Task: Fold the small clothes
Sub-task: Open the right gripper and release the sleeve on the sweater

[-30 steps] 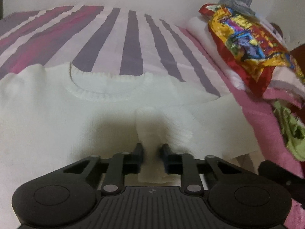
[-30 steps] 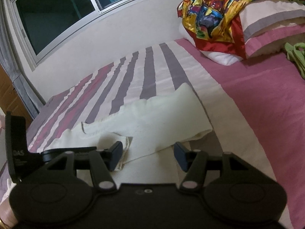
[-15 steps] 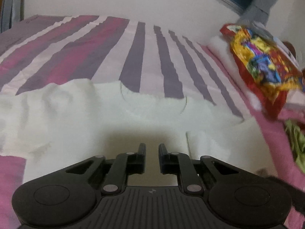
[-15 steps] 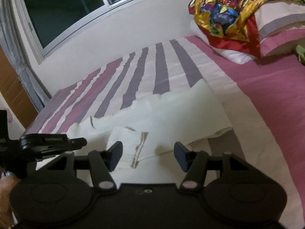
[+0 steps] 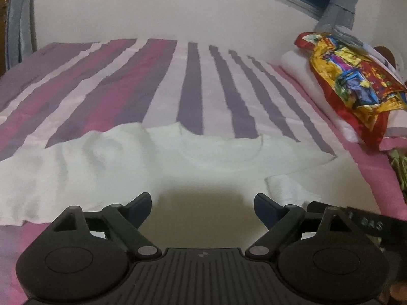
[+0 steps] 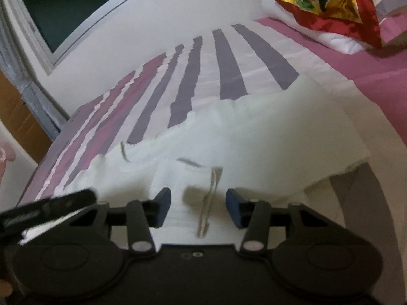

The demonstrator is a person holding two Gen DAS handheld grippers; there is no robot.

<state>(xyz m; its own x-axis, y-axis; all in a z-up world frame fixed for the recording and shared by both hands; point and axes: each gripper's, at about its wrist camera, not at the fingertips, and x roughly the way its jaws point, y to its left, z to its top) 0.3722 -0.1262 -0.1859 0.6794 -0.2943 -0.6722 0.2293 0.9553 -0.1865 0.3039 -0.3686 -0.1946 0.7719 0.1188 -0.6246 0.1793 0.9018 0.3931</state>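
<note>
White sweater (image 5: 157, 167) lying crosswise, neckline toward wall; left tongs (image 5: 202, 207) opening, empty; right tongs (image 6: 198, 204) closing, straddling cuff (image 6: 206, 203), ungripped

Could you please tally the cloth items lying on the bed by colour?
White knitted sweater: 1
White pillow: 1
Multicoloured red-bordered satin cloth: 1
Green crumpled garment: 1
Total: 4

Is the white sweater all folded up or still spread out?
Partly folded. The white sweater lies mostly flat on the striped bedsheet, neckline showing, with one sleeve laid over its body.
</note>
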